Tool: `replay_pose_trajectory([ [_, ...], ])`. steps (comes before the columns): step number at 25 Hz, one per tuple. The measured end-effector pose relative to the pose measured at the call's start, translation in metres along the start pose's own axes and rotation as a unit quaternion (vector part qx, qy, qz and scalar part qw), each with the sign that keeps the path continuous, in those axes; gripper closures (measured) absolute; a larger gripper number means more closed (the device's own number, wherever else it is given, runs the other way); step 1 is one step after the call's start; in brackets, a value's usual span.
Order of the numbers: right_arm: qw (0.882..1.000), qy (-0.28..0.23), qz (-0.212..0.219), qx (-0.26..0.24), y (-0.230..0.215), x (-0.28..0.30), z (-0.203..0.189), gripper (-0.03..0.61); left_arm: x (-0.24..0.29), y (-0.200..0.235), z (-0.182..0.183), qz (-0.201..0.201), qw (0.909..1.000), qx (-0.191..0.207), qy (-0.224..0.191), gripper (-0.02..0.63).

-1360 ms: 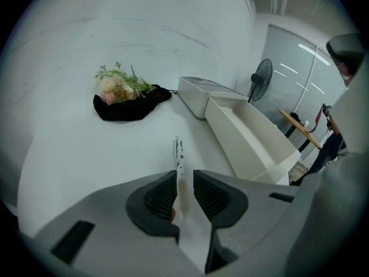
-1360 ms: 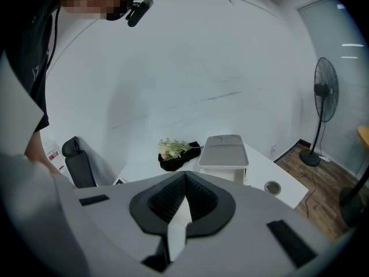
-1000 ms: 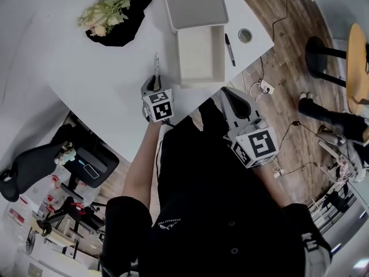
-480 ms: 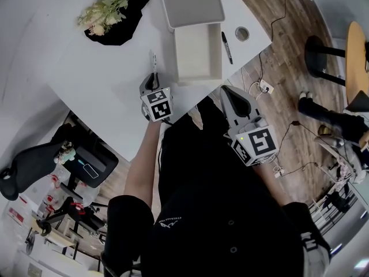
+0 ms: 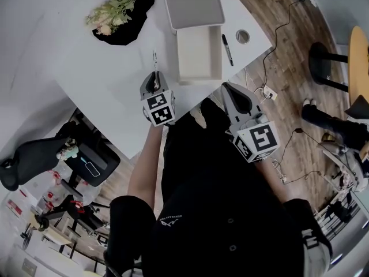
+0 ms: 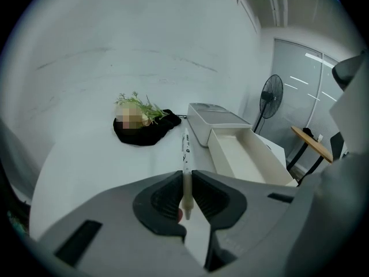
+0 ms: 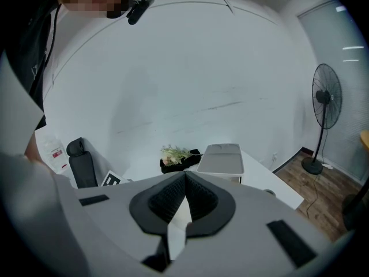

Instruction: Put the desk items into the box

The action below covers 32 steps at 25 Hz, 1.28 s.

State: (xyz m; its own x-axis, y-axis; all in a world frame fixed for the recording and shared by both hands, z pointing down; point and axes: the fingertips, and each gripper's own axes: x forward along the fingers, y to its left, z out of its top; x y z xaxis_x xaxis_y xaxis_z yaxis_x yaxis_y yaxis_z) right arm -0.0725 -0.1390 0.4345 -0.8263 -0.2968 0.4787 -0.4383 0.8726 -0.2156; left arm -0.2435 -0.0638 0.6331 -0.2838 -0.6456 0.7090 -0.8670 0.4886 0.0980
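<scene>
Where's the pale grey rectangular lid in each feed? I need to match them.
Head view: pale grey rectangular lid at top centre, beyond the open white box.
Left gripper view: lid right of centre, past the held white pen's tip.
Right gripper view: lid just right of centre, above the jaws.
Shared landmark: flower bunch on black cloth, left of the lid in all three.

Bright even light, soft shadows, strong fisheye edges

You can read no words here: the dark print along the white pen point(image 6: 185, 146) is too small.
</scene>
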Motion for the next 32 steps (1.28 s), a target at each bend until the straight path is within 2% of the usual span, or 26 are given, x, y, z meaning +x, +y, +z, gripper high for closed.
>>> replay_pose_trajectory([
  [9, 0.999, -0.026, 0.032, -0.014, 0.002, -0.014, 0.015, 0.580, -0.043, -0.007, 0.025, 0.026, 0.9986, -0.005, -0.045, 0.558],
  [15, 0.998, -0.039, 0.054, -0.015, 0.001, -0.022, 0.022, 0.580, -0.080, -0.017, 0.048, 0.037, 0.9951, -0.010, -0.091, 0.558],
  [19, 0.996, -0.054, 0.071, -0.027, 0.003, -0.029, 0.030, 0.580, -0.110, -0.028, 0.068, 0.043, 0.9907, -0.004, -0.129, 0.558],
  [26, 0.991, -0.074, 0.101, -0.042, 0.005, -0.046, 0.037, 0.580, -0.170, -0.062, 0.095, 0.026, 0.9805, 0.007, -0.195, 0.558],
  [32, 0.987, -0.087, 0.120, -0.053, 0.004, -0.060, 0.040, 0.580, -0.213, -0.084, 0.103, 0.044, 0.9706, 0.038, -0.234, 0.558],
])
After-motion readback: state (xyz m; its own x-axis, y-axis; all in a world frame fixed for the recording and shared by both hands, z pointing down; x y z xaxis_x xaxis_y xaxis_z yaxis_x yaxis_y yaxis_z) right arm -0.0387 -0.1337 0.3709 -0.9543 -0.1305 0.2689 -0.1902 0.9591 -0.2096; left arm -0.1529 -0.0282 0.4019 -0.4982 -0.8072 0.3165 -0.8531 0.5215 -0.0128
